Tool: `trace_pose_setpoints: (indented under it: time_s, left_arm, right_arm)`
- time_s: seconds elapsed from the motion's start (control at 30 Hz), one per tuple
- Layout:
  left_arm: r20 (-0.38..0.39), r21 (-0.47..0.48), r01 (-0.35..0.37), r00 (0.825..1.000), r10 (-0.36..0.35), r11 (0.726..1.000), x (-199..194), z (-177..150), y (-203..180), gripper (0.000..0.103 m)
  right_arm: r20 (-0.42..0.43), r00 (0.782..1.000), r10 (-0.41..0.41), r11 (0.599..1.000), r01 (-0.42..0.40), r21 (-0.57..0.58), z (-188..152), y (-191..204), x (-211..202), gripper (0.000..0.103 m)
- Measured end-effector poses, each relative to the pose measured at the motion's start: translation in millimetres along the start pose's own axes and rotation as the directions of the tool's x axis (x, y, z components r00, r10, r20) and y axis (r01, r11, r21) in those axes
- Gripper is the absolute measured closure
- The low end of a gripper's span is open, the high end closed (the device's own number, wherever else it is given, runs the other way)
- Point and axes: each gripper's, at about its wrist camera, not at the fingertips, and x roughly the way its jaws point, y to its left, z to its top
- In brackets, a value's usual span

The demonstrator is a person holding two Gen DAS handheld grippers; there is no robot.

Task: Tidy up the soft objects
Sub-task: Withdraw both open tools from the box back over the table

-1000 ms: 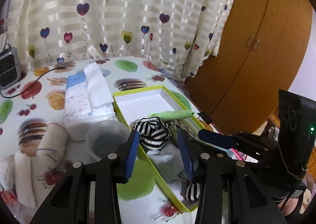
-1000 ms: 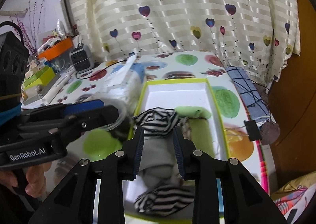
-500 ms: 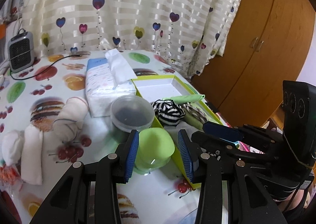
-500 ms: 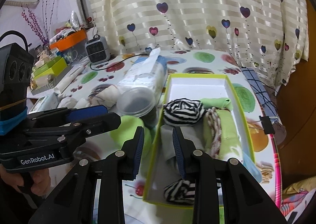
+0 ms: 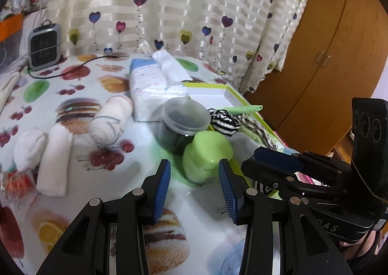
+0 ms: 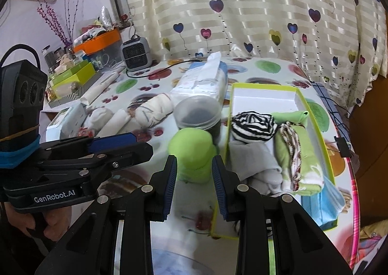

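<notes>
A yellow-green box [image 6: 312,114] holds folded soft items: a striped black-and-white roll [image 6: 253,125], grey cloth [image 6: 254,163] and green cloth [image 6: 300,153]. The box also shows in the left wrist view [image 5: 232,91]. Rolled white cloths [image 5: 110,120] [image 5: 54,153] lie on the fruit-print table [image 5: 80,105] at the left. My left gripper [image 5: 194,187] is open and empty, above the table just short of a green cup [image 5: 206,157]. My right gripper [image 6: 194,185] is open and empty, beside the box's near left edge, behind the same green cup [image 6: 194,153].
A clear lidded jar [image 5: 181,124] stands by the green cup. A tissue pack [image 5: 155,83] lies behind it. A small heater [image 5: 43,46] with a cord stands at the back left. A cluttered shelf [image 6: 82,63] is at the far left. A wooden wardrobe [image 5: 327,56] is at the right.
Both grippers have pulled back from the box and swung left. The view now takes in the table and the white cloths. Both stayed open and empty.
</notes>
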Motion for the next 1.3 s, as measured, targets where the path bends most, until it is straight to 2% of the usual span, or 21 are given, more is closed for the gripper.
trace_pose_setpoints:
  time_s: [0.3, 0.8, 0.93, 1.23, 1.3]
  left_arm:
    - [-0.008, -0.024, -0.028, 1.0, 0.028, 0.999, -17, -18, 12, 0.063]
    - [0.039, -0.057, -0.085, 0.995, 0.088, 0.995, -57, -32, 29, 0.063]
    - [0.05, -0.064, -0.094, 0.994, 0.098, 0.993, -65, -35, 33, 0.056]
    - [0.053, -0.08, -0.122, 0.991, 0.126, 0.989, -69, -39, 43, 0.051]
    - [0.051, -0.084, -0.124, 0.99, 0.129, 0.989, -69, -40, 46, 0.05]
  right_arm:
    - [-0.009, 1.0, 0.024, 0.999, -0.024, -0.043, -6, 25, -4, 0.072]
    - [-0.001, 0.999, 0.049, 0.992, -0.049, -0.113, -10, 65, -14, 0.072]
    - [-0.002, 0.999, 0.054, 0.991, -0.054, -0.124, -11, 73, -15, 0.072]
    - [-0.003, 0.998, 0.059, 0.99, -0.059, -0.13, -11, 81, -14, 0.071]
    - [-0.006, 0.998, 0.06, 0.99, -0.06, -0.131, -11, 82, -13, 0.065]
